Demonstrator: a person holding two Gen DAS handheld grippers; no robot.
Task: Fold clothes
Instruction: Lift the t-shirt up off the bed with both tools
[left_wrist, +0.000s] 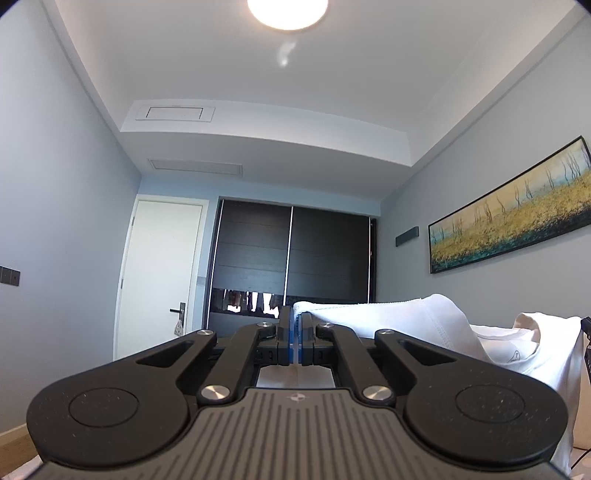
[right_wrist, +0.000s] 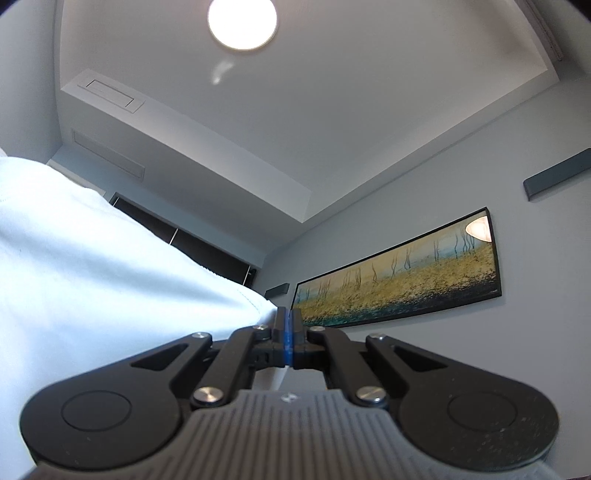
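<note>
White cotton is filling the near field on both wrist views, and I'm holding it up in the air between the two tools. My left gripper (left_wrist: 296, 334) is showing its blue pads pressed almost together with only a thin pale sliver between them, and I'm reading that as an edge of the white garment (left_wrist: 436, 328) being pinched, since the cloth is running off to the right straight from the fingertips. My right gripper (right_wrist: 288, 338) is looking the same: pads drawn tight, a stitched hem of the garment (right_wrist: 92, 266) meeting the tips from the left. So the cloth is hanging spread between my two hands, draping down in soft folds, with what looks like a neckline and a small printed mark showing at the far right of the left view. I'm judging it light and limp, nothing stiff to it, so it is going to sag and swing wherever I'm not supporting it; the hems and seams are offering the firmest hold, and a thin pinch could slip. Beyond it, the dark wardrobe (left_wrist: 291, 258), the white door (left_wrist: 159, 273) and the long painting (right_wrist: 399, 280) are sitting under the ceiling lamp (right_wrist: 242, 22).
</note>
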